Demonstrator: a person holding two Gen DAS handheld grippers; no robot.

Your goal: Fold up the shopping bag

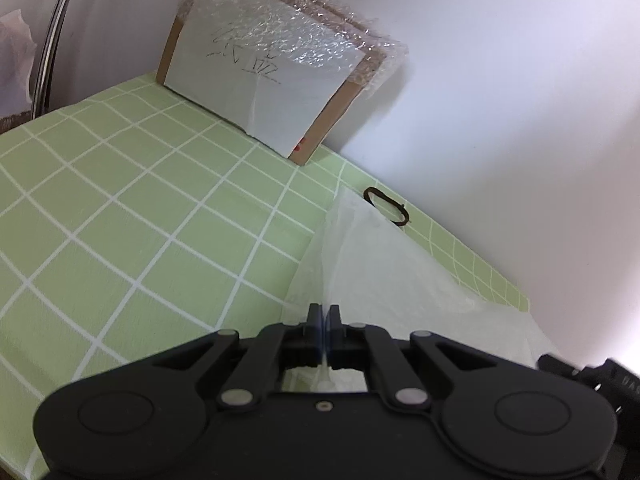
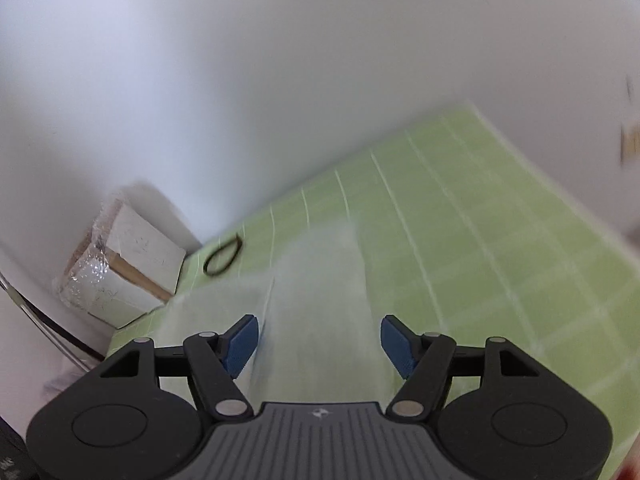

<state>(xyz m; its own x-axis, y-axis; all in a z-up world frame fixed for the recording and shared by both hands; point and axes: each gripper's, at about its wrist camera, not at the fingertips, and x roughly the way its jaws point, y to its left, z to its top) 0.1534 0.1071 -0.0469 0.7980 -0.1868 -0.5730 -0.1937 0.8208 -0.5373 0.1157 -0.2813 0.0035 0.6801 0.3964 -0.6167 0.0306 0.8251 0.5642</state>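
Note:
A thin, translucent white shopping bag [image 1: 384,276] lies on the green checked tablecloth [image 1: 132,216], stretching toward the wall. My left gripper [image 1: 324,312] is shut on an edge of the bag, and the film rises into a ridge in front of its jaws. In the right wrist view, which is blurred by motion, the same bag [image 2: 320,280] runs as a pale strip away from me. My right gripper [image 2: 318,334] hangs over that strip, open, with nothing between its blue pads [image 2: 242,344].
A cardboard box wrapped in bubble film [image 1: 272,80] leans against the white wall at the table's back; the box [image 2: 124,268] also shows in the right wrist view. A dark hair tie [image 1: 387,205] lies by the bag's far end. A metal pole [image 1: 52,44] stands at the left.

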